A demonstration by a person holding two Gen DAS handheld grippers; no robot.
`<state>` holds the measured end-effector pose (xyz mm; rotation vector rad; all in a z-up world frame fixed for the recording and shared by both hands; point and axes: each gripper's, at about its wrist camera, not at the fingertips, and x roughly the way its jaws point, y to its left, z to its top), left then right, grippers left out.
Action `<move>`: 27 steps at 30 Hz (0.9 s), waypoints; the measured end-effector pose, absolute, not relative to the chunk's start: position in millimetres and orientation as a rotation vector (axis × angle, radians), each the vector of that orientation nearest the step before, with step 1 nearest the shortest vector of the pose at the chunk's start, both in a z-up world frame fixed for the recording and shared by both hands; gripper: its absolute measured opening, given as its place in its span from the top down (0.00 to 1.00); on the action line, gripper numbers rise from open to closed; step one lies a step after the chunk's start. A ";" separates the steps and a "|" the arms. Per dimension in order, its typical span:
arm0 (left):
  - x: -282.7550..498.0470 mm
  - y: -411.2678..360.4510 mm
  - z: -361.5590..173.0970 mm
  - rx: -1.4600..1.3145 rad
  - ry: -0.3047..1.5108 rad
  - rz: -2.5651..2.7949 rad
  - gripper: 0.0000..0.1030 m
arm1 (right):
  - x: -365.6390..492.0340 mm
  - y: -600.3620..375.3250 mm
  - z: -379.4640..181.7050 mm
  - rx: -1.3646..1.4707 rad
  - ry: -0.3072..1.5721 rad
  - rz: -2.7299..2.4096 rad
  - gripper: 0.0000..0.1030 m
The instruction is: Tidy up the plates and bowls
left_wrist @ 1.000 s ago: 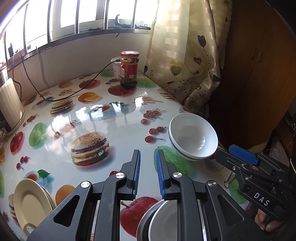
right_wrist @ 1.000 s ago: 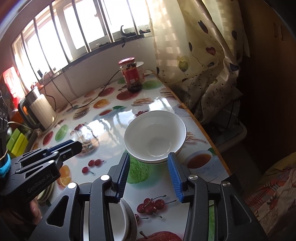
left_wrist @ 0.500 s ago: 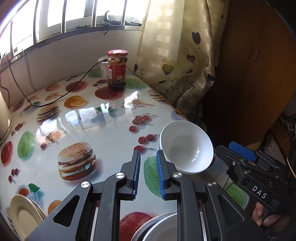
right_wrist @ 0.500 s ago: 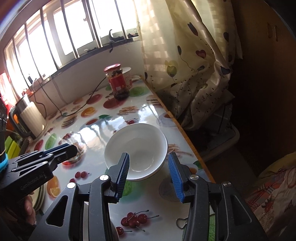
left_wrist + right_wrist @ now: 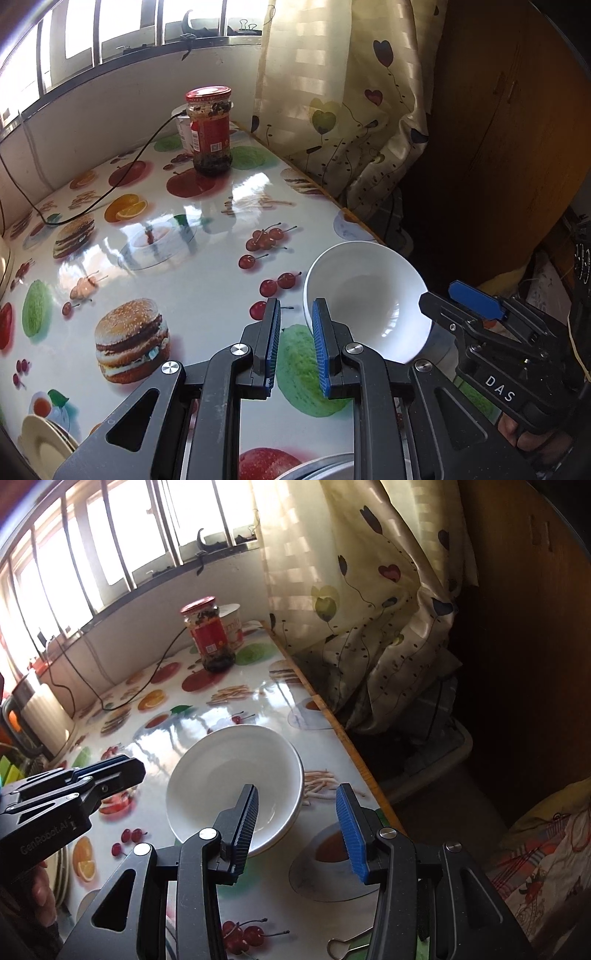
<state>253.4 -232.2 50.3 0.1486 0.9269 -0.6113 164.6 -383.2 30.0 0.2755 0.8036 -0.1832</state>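
A white bowl (image 5: 369, 302) stands near the right edge of the fruit-print table (image 5: 207, 229); it seems to be nested on a second bowl. In the right wrist view my right gripper (image 5: 295, 790) is open and straddles the near right rim of the bowl (image 5: 229, 775), one finger over the inside and one outside, pads clear of it. My left gripper (image 5: 295, 332) hovers just left of the bowl, its pads a narrow gap apart with nothing between them. Cream plates (image 5: 40, 439) lie stacked at the near left. A white dish rim (image 5: 332, 469) shows under the left gripper.
A red-lidded jar (image 5: 210, 129) and a white cup (image 5: 232, 624) stand at the far end, with a black cable (image 5: 110, 192) trailing across. A curtain (image 5: 351, 110) hangs past the table's right edge (image 5: 332, 716). A binder clip (image 5: 347, 949) lies near the front.
Both grippers have moved toward the bowl, which sits nearer and lower in both views. The right gripper's left finger now reaches over the bowl's inside. The bowl has stayed put.
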 end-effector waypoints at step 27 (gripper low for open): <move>263.0 -260.0 28.4 0.229 1.012 -0.609 0.82 | 187.6 -383.7 11.1 0.284 0.842 -0.136 0.79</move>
